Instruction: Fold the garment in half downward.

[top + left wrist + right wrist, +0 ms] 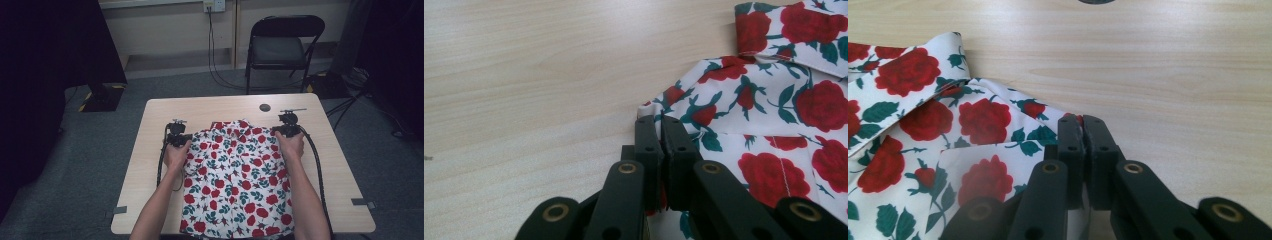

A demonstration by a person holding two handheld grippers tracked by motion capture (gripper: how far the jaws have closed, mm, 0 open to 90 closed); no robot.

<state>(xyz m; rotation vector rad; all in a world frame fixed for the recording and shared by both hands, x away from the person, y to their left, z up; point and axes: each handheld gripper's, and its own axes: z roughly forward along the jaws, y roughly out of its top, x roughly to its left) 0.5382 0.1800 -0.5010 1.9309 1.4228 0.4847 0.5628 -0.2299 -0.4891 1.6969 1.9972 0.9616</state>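
Clamped tight on a pinch of cloth: left claw, jaws together on the near shoulder corner of the white short-sleeved shirt printed with red roses and green leaves, a sliver of fabric showing between the pads. Same on the other side: right claw clenched on the opposite shoulder corner of the shirt, the fold edge caught at the very tips. From above, left claw and right claw level with each other at the far corners of the shirt, which lies flat and spread on the pale wooden table, the collar between the two claws and the hem trailing back toward the near edge and the forearms. Probably the start of a fold or a lift by the shoulders. To do well: keep both grips firm and equal, since a shallow pinch at the tips could slip; raise both corners together and at the same pace so the cloth hangs straight and the collar stays centred; hold the claws the same span apart as the shoulders, neither stretching nor letting the middle sag; carry the top edge back over the body evenly, watching for sleeves tucking under. Just beyond the right claw, a small dark round disc on the table, apart from the cloth. Farther off, well beyond the table, a black folding chair against the wall.
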